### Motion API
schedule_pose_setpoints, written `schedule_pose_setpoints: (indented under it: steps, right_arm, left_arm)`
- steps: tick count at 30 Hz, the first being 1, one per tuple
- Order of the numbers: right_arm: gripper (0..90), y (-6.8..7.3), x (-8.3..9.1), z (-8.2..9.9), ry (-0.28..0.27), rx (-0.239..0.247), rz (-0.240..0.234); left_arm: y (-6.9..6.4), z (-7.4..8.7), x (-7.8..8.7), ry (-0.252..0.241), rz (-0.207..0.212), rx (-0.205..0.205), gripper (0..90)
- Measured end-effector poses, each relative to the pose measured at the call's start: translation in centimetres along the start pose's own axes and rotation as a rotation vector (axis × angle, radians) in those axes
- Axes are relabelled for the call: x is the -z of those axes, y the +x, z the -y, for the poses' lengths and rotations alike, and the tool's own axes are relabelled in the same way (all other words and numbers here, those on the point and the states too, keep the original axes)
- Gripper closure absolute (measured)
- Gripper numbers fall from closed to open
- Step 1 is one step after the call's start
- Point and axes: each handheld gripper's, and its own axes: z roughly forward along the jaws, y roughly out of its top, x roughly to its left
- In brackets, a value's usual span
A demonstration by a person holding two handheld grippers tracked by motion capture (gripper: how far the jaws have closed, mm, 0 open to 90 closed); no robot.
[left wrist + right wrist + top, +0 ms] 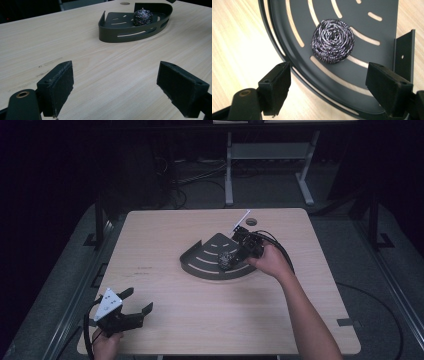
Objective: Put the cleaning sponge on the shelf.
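Note:
A round steel-wool scourer lies on the floor of a dark grey quarter-round slotted tray near the middle of the wooden table. My right gripper hovers just above the tray's curved rim, jaws open, and the scourer lies ahead of them, untouched. From above, the right gripper sits over the tray beside the scourer. My left gripper rests low at the table's front left corner, open with nothing in it. The left gripper faces the tray and scourer from afar.
A round cable hole is cut in the tabletop behind the tray. Bare wood lies between the two grippers. Beyond the table's far edge stand a white desk frame and loose cables on the dark floor.

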Motion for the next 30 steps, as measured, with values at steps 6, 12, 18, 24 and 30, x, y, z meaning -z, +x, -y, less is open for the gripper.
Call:
schedule_pose_setpoints:
  steps: [6, 12, 18, 24, 30]
  right_arm:
    - [19.9, 0.1, 0.3, 1.1, -0.003, -0.006, -0.004]
    - [19.6, 0.4, 0.5, 1.9, 0.003, 0.001, -0.007]
    - [19.7, 0.8, 1.1, 3.0, -0.014, 0.003, -0.002]
    - [19.3, 0.9, 1.6, 4.0, -0.019, 0.005, 0.007]
    - [19.0, 1.1, 1.7, 4.7, -0.025, 0.007, 0.01]
  left_arm:
    - [0.1, 0.0, -0.1, 0.0, -0.001, 0.0, 13.3]
    - [0.0, 0.0, -0.1, 0.002, -0.002, -0.002, 13.3]
    - [0.0, 0.0, -0.1, 0.004, -0.003, -0.001, 13.3]
    - [-0.1, 0.0, -0.1, 0.005, -0.002, -0.005, 13.3]
    - [-0.1, 0.0, -0.2, 0.009, -0.002, -0.006, 13.3]
